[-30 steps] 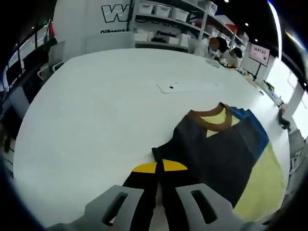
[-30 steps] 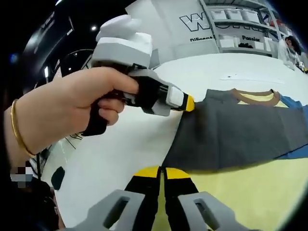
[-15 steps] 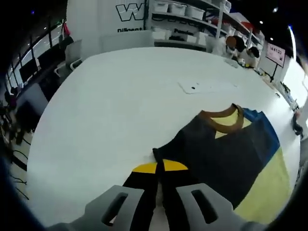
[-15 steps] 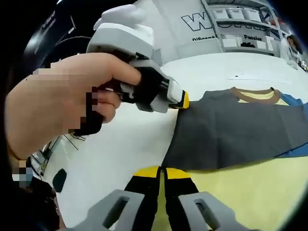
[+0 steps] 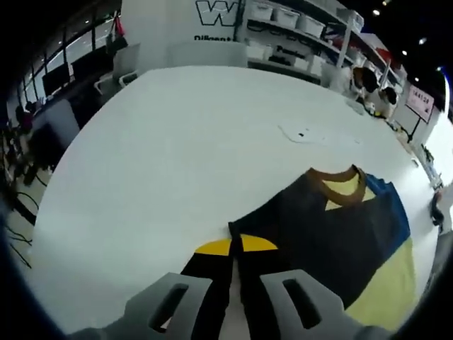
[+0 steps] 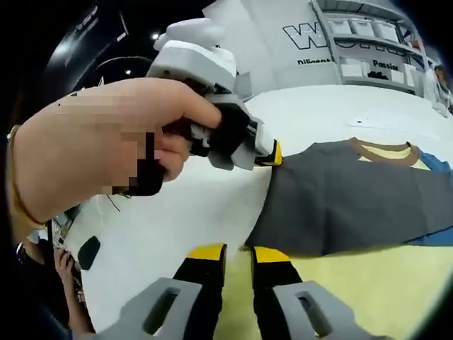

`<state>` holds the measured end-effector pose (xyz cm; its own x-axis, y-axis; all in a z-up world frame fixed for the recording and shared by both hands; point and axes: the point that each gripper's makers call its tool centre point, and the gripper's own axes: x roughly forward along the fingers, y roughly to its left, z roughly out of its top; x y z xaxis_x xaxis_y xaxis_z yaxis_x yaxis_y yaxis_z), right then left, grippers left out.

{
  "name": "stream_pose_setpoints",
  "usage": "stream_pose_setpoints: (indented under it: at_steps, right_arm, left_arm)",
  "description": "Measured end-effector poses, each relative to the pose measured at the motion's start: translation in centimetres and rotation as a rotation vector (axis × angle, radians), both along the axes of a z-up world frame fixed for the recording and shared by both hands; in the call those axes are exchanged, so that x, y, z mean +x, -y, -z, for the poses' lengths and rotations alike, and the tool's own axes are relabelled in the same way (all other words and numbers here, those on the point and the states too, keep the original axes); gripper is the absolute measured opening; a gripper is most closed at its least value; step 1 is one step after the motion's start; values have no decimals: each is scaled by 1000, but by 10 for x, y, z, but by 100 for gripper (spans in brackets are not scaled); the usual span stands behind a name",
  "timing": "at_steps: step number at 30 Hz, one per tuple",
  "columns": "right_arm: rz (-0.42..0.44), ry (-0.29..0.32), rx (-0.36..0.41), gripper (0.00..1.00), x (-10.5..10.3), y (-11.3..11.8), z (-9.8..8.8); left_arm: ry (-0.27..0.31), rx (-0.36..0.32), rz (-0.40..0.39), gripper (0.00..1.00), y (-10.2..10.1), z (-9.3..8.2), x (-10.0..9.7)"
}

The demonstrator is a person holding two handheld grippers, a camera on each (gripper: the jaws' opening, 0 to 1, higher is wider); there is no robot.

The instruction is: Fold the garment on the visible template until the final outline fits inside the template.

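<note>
Both grippers have grey bodies, black jaws and yellow tips; the person's hand [image 6: 106, 149] wears a thin gold bangle [image 6: 15, 177].

White wall [image 5: 152, 25], bin shelves [image 5: 297, 28], seemingly ceiling spotlights [image 5: 376, 12].

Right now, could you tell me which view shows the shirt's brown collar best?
The left gripper view shows the collar best: its whole brown curve sits clear on the shirt, well inside the picture. In the right gripper view the collar lies far off and flattened, near the picture's right side, past the left gripper.
</note>
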<state>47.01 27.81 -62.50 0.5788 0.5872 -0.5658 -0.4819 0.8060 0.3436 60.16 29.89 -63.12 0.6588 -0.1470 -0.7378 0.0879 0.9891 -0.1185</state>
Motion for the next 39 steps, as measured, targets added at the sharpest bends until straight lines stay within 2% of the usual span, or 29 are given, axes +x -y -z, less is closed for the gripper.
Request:
stream_pose_setpoints:
  at_steps: [3, 7, 9, 10, 13, 17, 21, 22, 24, 27, 30, 32, 36, 39]
  right_arm:
    - [-12, 16, -17, 20, -1, 1, -2]
    - [-24, 48, -36, 32, -2, 3, -9]
    - [-27, 69, -38, 37, -2, 6, -15]
    - [-31, 79, -41, 39, -1, 9, -19]
    - [-27, 111, -54, 47, 1, 19, -26]
    - [-10, 124, -55, 59, 5, 35, -32]
    - [-22, 136, -105, 71, 4, 54, -33]
    - [-20, 164, -112, 74, 6, 60, -36]
    - [-20, 154, -122, 82, 5, 68, -37]
    - [-19, 171, -125, 89, 2, 81, -43]
    - [-21, 177, -137, 95, -4, 92, -45]
    - [-27, 167, -134, 99, -8, 99, -45]
    - [-38, 159, -142, 99, -20, 113, -44]
    - [-49, 170, -159, 99, -27, 123, -46]
  left_arm:
    - [32, 14, 33, 5, 1, -4, 1]
    - [66, 14, 51, 9, 2, -12, 0]
    - [96, -6, 66, 11, 7, -20, -1]
    - [114, -35, 100, 14, 15, -26, -3]
    - [147, -38, 141, 26, 22, -35, -8]
    - [159, -37, 158, 36, 24, -42, -13]
    - [193, -37, 173, 56, 27, -52, -18]
    - [196, -36, 189, 61, 30, -54, -21]
    - [195, -31, 212, 74, 34, -54, -27]
    - [188, -30, 217, 82, 35, -54, -37]
    - [188, -35, 228, 87, 37, -57, -47]
    - [217, -32, 280, 92, 45, -62, -55]
    - [213, -50, 288, 98, 51, -66, -71]
    - [207, -64, 312, 99, 56, -68, -83]
